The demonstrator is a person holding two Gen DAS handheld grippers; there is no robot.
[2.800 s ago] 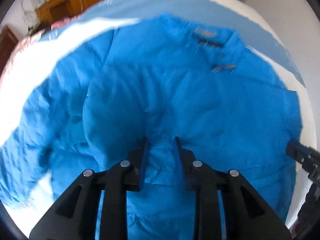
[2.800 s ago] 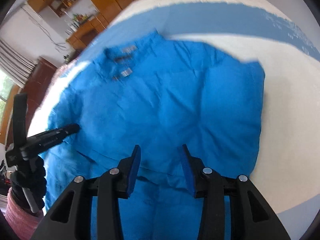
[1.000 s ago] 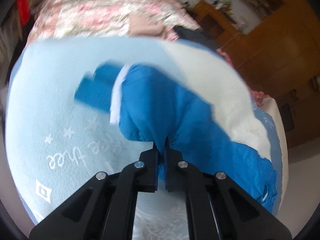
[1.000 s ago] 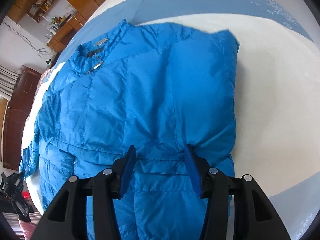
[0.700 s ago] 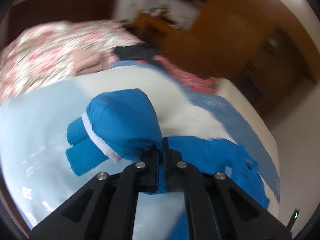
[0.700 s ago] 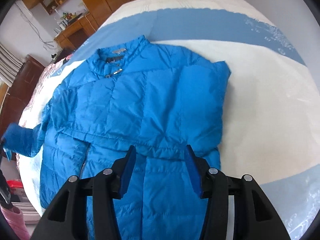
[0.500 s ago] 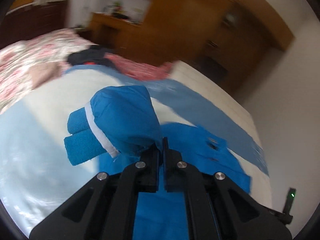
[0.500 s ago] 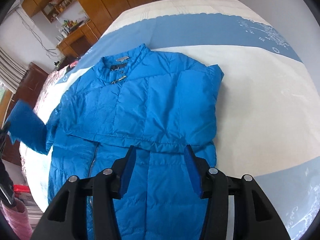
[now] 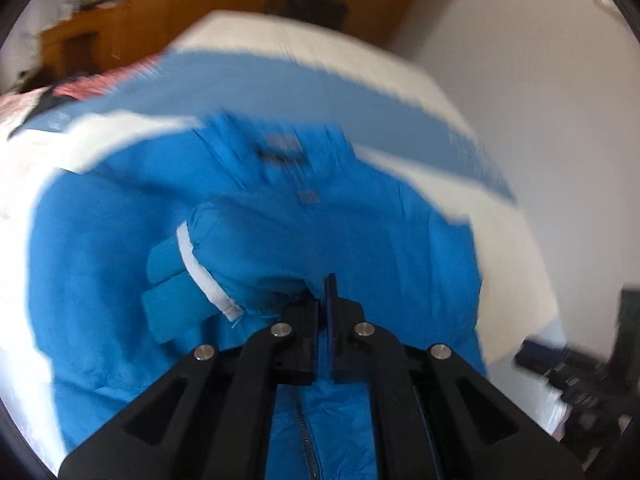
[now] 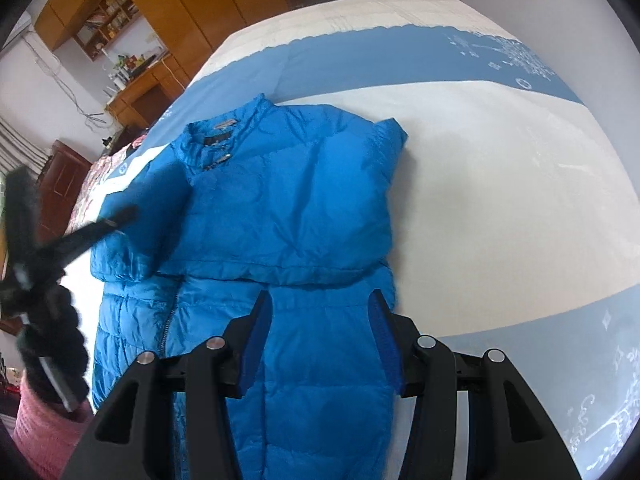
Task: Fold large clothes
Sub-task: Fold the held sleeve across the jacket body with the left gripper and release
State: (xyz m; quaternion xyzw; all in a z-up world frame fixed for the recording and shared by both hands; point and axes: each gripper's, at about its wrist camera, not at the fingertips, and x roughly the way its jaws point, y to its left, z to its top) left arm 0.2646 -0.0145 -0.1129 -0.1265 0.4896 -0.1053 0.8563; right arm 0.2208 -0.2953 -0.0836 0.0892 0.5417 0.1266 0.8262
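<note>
A bright blue puffer jacket (image 10: 288,200) lies front up on the bed, collar at the far end. Its right sleeve is folded in over the chest. My left gripper (image 9: 322,300) is shut on the jacket's left sleeve (image 9: 240,256), whose ribbed cuff (image 9: 172,304) with a white band hangs to the left. It holds the sleeve above the jacket's chest (image 9: 380,240). In the right wrist view the left gripper (image 10: 116,216) shows blurred at the jacket's left side. My right gripper (image 10: 320,336) is open and empty, hovering over the jacket's lower half.
The bed (image 10: 500,160) has a white and blue cover. Wooden wardrobes and a desk (image 10: 140,84) stand beyond the far end. A floral quilt (image 9: 80,88) lies at the far left. A white wall (image 9: 540,100) is on the right.
My left gripper closed on the sleeve out to the left, lifted it and swung it in over the jacket's chest. My right gripper pulled back and rose a little, staying open.
</note>
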